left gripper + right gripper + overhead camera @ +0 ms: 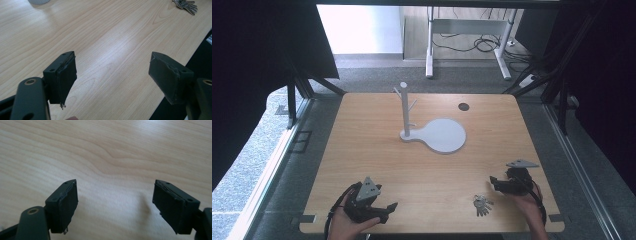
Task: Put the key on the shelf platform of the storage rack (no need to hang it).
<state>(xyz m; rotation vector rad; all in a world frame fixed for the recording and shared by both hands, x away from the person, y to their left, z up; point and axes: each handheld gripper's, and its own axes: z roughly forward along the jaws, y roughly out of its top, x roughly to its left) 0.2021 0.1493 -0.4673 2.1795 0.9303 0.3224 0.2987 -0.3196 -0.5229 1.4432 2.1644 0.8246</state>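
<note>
1. Two grippers sit at the tabletop's near edge: your left gripper [382, 207] by the near-left corner, your right gripper [500, 183] by the near-right corner, both with jaws spread wide and empty.
2. Your bunch of keys [482, 204] lies just beside the right gripper, near that edge.
3. Farther off, mid-table, the white stand [404, 107] rises upright from its round base [443, 135].

- light wooden square table [362, 165] sits on grey carpeted floor [367, 77]
- white metal desk legs [430, 47] behind it, black tangled cables [477, 44] underneath
- dark curtains [257, 60] both sides, daylight on the pale back wall [359, 27]
</note>
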